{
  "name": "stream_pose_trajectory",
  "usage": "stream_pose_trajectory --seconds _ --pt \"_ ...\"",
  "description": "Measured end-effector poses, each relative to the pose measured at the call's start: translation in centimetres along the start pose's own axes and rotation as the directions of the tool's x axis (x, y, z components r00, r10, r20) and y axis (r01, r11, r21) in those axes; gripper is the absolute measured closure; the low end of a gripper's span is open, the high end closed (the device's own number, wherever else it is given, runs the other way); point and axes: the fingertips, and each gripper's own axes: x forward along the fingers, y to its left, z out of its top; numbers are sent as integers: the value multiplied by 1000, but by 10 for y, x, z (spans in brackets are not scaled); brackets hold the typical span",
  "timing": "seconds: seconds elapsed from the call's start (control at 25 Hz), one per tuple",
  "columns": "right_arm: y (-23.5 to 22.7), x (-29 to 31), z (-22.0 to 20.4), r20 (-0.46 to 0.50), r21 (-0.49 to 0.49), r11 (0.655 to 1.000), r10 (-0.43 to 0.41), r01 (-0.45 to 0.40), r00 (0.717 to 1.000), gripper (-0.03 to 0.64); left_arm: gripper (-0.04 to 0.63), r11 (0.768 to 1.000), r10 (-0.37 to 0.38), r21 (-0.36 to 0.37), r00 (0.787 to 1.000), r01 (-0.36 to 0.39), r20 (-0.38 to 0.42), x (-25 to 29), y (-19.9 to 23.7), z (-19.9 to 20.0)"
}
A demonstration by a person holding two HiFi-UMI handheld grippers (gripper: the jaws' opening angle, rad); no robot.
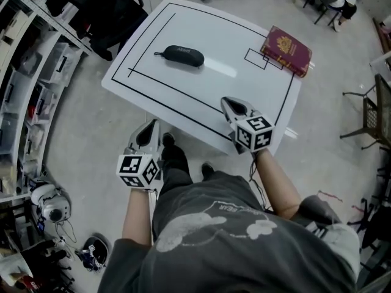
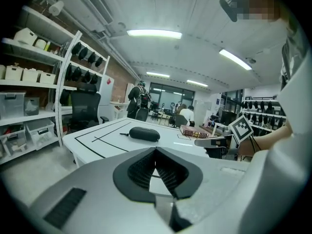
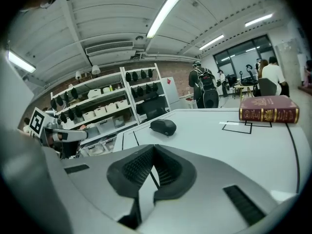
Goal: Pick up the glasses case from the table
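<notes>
The black glasses case [image 1: 183, 55] lies closed on the white table [image 1: 244, 78], inside the black-lined area toward its far left. It also shows as the glasses case [image 2: 144, 133] in the left gripper view and the glasses case [image 3: 164, 126] in the right gripper view, well ahead of both sets of jaws. My left gripper [image 1: 149, 126] hangs over the floor just short of the table's near edge, shut and empty. My right gripper [image 1: 231, 103] reaches over the near edge, jaws closed tip to tip with nothing between them.
A dark red book [image 1: 286, 50] lies at the table's far right corner beside a small marked square. Shelves with bins [image 1: 30, 72] line the left side, and a black office chair [image 1: 107, 11] stands beyond the table's far left. People stand and sit in the background.
</notes>
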Motion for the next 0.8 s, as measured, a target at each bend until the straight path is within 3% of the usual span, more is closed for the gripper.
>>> stream_pose_trajectory --seconds 0.2,0.4,0.6,0.8 --pt "-21 9 10 22 27 998 -57 57 998 617 592 997 -61 51 998 63 -24 42 15 15" --pt "-42 20 23 44 68 991 -121 118 992 617 592 980 -164 99 984 171 -76 91 26 29" --pt "-54 39 35 39 100 978 -190 186 981 617 592 947 -260 155 955 281 -144 137 39 45" --pt "-70 51 47 34 143 953 -275 268 961 617 585 899 -329 230 922 372 -206 178 51 59"
